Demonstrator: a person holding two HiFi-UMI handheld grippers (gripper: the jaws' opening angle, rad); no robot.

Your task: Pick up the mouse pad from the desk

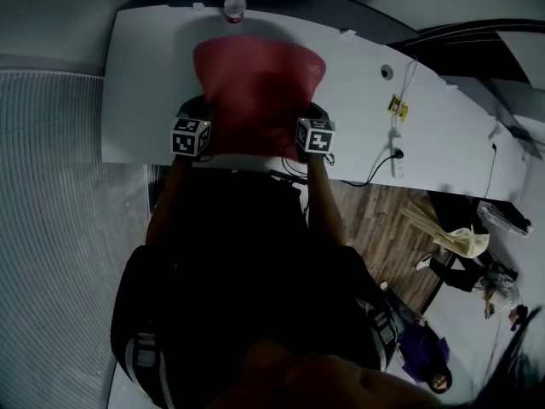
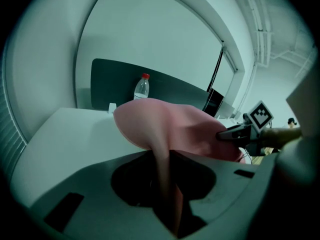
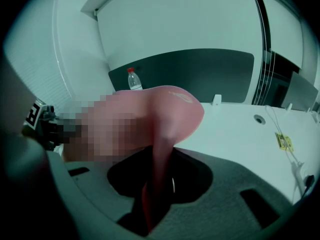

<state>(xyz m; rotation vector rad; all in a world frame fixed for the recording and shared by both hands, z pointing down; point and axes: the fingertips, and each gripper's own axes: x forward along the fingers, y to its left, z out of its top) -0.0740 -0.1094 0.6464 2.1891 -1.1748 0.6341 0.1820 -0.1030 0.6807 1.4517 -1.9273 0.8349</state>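
Observation:
A pink-red mouse pad (image 1: 255, 83) lies lengthwise on the white desk (image 1: 140, 83), its near edge raised off the surface. My left gripper (image 1: 203, 109) is shut on the pad's near left corner, and my right gripper (image 1: 312, 114) is shut on the near right corner. In the left gripper view the pad (image 2: 170, 126) bulges up from between the jaws of the left gripper (image 2: 167, 184), with the right gripper (image 2: 239, 132) pinching the far side. In the right gripper view the pad (image 3: 175, 111) runs folded into the right gripper (image 3: 156, 184).
A water bottle with a red cap (image 1: 235, 5) stands at the desk's far edge, just beyond the pad, against a dark partition (image 2: 115, 81). To the right on the desk are a cable hole (image 1: 387, 72), a yellow tag (image 1: 398, 106) and a power strip (image 1: 397, 164) with a cable.

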